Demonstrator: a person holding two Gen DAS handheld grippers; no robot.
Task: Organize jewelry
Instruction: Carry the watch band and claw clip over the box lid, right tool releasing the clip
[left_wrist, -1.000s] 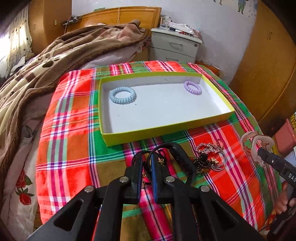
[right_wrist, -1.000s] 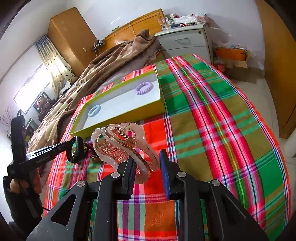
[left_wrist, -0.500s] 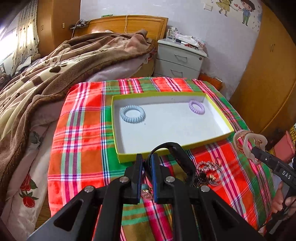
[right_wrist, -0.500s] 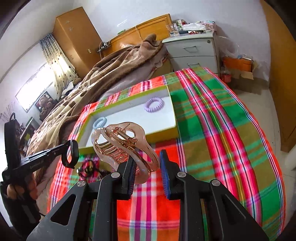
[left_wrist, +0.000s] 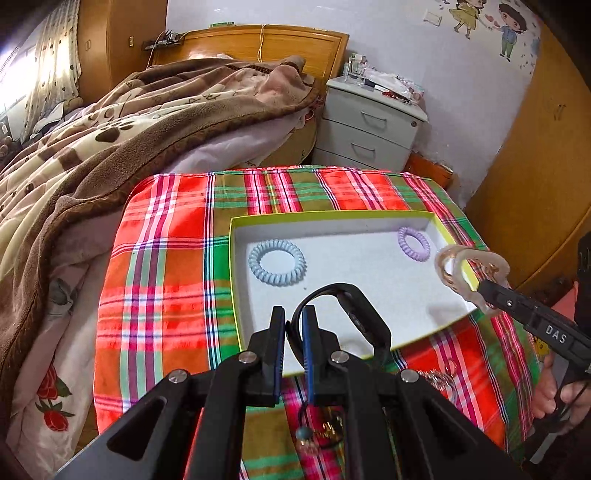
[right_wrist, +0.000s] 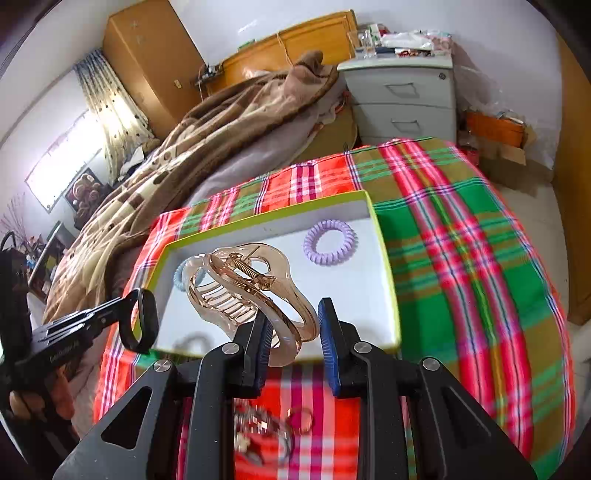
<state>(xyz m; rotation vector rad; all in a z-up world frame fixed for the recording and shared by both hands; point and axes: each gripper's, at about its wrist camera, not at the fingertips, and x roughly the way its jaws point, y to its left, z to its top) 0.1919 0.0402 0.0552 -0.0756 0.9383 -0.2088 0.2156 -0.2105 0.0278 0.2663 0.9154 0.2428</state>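
Note:
My left gripper (left_wrist: 293, 325) is shut on a black band (left_wrist: 362, 317), which hangs over the near part of the green-rimmed white tray (left_wrist: 234, 277). In the right wrist view the same band (right_wrist: 138, 319) shows at the tray's left corner. A clear pink-brown claw clip (right_wrist: 240, 280) sits in my right gripper (right_wrist: 293, 332), shut on its handles, above the tray (right_wrist: 384, 258). The left wrist view shows the clip (left_wrist: 465, 269) over the tray's right rim. Inside lie a blue spiral tie (left_wrist: 277, 262) and a purple one (right_wrist: 330, 242).
A pile of rings and chains (right_wrist: 262, 424) lies on the plaid cloth (left_wrist: 162, 280) in front of the tray, with beads (left_wrist: 317, 432) under my left gripper. A bed with a brown blanket (left_wrist: 110, 140) is at left, a grey nightstand (left_wrist: 369, 125) behind.
Both grippers have moved forward from the jewelry pile to above the tray, each carrying its item. The clip now hangs over the tray's right rim.

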